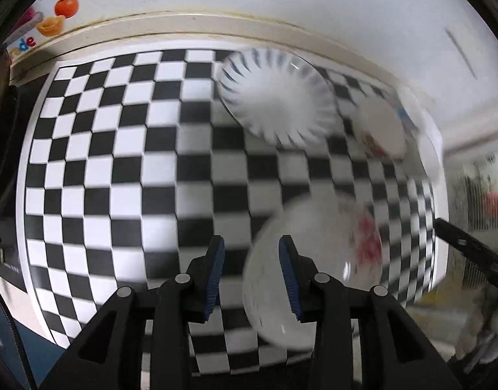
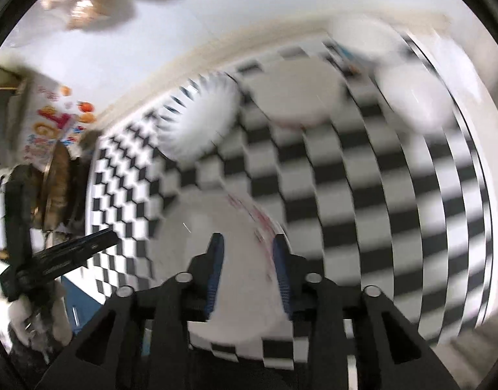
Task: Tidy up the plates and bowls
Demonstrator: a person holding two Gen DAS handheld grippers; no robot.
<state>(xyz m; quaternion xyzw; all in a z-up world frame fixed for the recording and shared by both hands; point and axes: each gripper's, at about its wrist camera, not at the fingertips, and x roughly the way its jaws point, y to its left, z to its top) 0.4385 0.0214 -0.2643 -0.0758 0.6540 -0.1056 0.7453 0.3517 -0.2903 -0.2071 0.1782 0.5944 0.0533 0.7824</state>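
Several dishes lie on the checkered table [image 1: 96, 149], and nearest to both cameras is a white plate with red flowers [image 1: 317, 260], lying flat close to the table's near edge. The left hand-held gripper [image 1: 251, 273] hangs above that plate's left rim with its blue pads [image 1: 216, 269] apart and nothing pinched; the right hand-held gripper [image 2: 247, 271] hovers over the same plate [image 2: 216, 243] near its right rim, jaws likewise spread and empty. Motion blur hides whether either pad touches the rim, though both appear clear of it. Farther back, a bowl with dark blue stripes [image 1: 276, 97] stands toward the far edge, and to its right sits another flowered white plate [image 1: 383, 130]. In the right wrist view more white dishes [image 2: 417, 97] show at the far right corner, too smeared to tell plates from bowls. These pieces look like glazed ceramic: stiff, fairly heavy for their size, slick under rubber pads, and likely to chip or crack if knocked together or dropped. My judgement is that the safest hold is across the rim, one pad above and one below the lip, with the plate kept level; the striped bowl's upright wall gives a deeper bite. Stacking should be gentle, setting each piece down squarely.
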